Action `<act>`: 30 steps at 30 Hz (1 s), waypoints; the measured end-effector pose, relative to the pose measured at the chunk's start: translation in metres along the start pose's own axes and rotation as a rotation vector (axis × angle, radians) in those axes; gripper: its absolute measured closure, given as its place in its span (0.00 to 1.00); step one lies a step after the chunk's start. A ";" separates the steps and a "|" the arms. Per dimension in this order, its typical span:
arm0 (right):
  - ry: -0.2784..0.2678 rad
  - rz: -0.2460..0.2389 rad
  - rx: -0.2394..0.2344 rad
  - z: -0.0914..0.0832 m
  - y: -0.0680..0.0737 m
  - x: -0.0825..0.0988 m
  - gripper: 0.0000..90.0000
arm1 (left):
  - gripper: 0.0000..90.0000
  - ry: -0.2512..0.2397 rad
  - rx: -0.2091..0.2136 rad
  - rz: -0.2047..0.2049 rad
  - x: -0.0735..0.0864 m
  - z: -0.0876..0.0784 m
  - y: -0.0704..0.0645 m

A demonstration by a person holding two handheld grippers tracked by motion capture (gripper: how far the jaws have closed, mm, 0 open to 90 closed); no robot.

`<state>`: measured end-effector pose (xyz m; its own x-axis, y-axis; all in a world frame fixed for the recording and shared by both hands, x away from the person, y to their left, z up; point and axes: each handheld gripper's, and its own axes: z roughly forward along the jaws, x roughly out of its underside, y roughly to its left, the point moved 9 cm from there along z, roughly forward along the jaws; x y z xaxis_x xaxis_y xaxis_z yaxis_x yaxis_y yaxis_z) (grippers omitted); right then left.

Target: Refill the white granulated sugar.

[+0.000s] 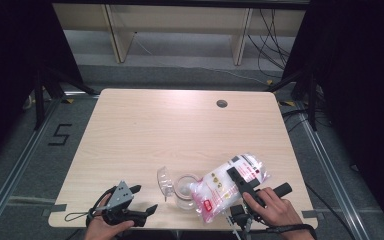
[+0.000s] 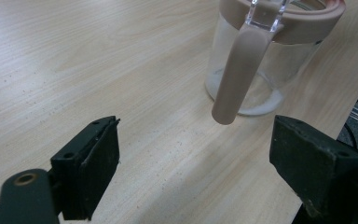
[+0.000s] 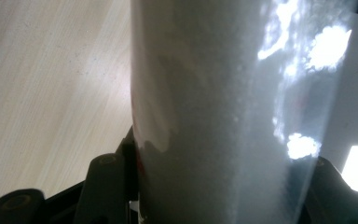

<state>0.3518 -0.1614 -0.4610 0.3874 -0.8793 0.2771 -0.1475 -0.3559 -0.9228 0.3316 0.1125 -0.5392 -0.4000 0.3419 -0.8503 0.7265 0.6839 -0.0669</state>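
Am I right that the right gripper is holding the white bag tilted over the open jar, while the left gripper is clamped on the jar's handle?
Not quite: the left gripper is not clamped on the handle. The left gripper view shows its jaws open, short of it. The rest holds: the right gripper holds the bag tilted over the open jar.

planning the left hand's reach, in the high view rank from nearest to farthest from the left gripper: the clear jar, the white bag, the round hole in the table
From the left gripper:
1. Clear jar, just to its right by the near edge, lid open.
2. White bag, beyond the jar, held tilted in the right gripper.
3. Round hole, far side of the table, right of centre.
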 end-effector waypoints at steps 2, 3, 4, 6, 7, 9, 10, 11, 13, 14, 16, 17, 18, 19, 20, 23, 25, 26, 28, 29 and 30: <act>-0.001 -0.004 0.001 0.000 -0.001 0.000 0.57 | 0.17 0.000 0.000 -0.003 0.000 0.000 0.000; -0.001 -0.001 0.001 0.000 -0.001 0.000 0.57 | 0.17 0.000 0.000 -0.001 0.000 0.000 0.000; 0.000 -0.001 0.002 0.000 -0.001 0.000 0.57 | 0.17 0.000 0.000 0.000 0.000 0.000 0.000; 0.001 -0.004 0.002 0.000 -0.001 0.000 0.57 | 0.18 -0.001 0.000 -0.003 0.000 0.000 0.000; 0.001 -0.004 0.001 0.000 -0.001 0.001 0.57 | 0.18 -0.001 0.000 -0.003 0.000 0.000 0.000; 0.002 0.007 -0.003 0.000 0.001 0.001 0.57 | 0.17 0.000 -0.003 -0.009 0.000 0.000 0.000; 0.002 -0.001 0.002 0.000 -0.001 0.001 0.57 | 0.18 0.000 -0.005 -0.022 0.001 0.000 0.000; 0.000 -0.007 0.003 0.000 -0.001 0.000 0.57 | 0.18 0.001 -0.005 -0.023 0.001 0.000 0.000; 0.000 -0.006 0.005 -0.001 -0.001 0.000 0.57 | 0.18 -0.002 -0.002 -0.026 0.000 0.000 -0.001; 0.000 -0.007 0.006 -0.001 -0.002 0.000 0.57 | 0.17 -0.002 -0.001 -0.025 0.000 0.000 -0.001; 0.001 -0.011 0.006 -0.001 -0.002 0.001 0.57 | 0.17 -0.004 -0.001 -0.029 0.000 0.000 -0.001; 0.002 -0.012 0.007 -0.001 -0.002 0.001 0.57 | 0.17 -0.003 -0.002 -0.032 0.000 0.000 -0.001; 0.002 -0.010 0.009 -0.001 -0.002 0.001 0.57 | 0.17 -0.002 -0.003 -0.032 0.000 0.000 -0.001; 0.005 -0.008 0.009 -0.001 -0.002 0.002 0.57 | 0.17 -0.002 -0.004 -0.032 0.000 0.000 0.000; 0.006 -0.010 0.010 -0.001 -0.003 0.002 0.57 | 0.17 -0.002 -0.003 -0.031 0.000 0.000 0.000; 0.006 -0.017 0.014 -0.001 -0.004 0.002 0.57 | 0.17 -0.003 -0.002 -0.032 0.000 0.000 0.000; 0.003 -0.037 0.005 -0.001 -0.005 0.002 0.57 | 0.18 -0.002 -0.002 -0.031 0.000 0.000 -0.001; 0.004 -0.038 0.006 -0.001 -0.005 0.002 0.57 | 0.17 -0.003 -0.002 -0.032 0.000 0.000 -0.001; 0.003 -0.038 0.005 -0.001 -0.005 0.002 0.57 | 0.17 -0.011 -0.002 -0.039 0.000 0.000 -0.001; 0.003 -0.038 0.006 -0.001 -0.005 0.002 0.57 | 0.17 -0.009 -0.002 -0.039 0.000 0.000 -0.001; 0.004 -0.038 0.006 -0.001 -0.005 0.002 0.57 | 0.17 -0.010 -0.002 -0.040 0.000 0.000 -0.001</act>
<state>0.3526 -0.1616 -0.4556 0.3894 -0.8663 0.3129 -0.1276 -0.3872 -0.9131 0.3312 0.1114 -0.5392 -0.4233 0.3081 -0.8520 0.7088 0.6983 -0.0997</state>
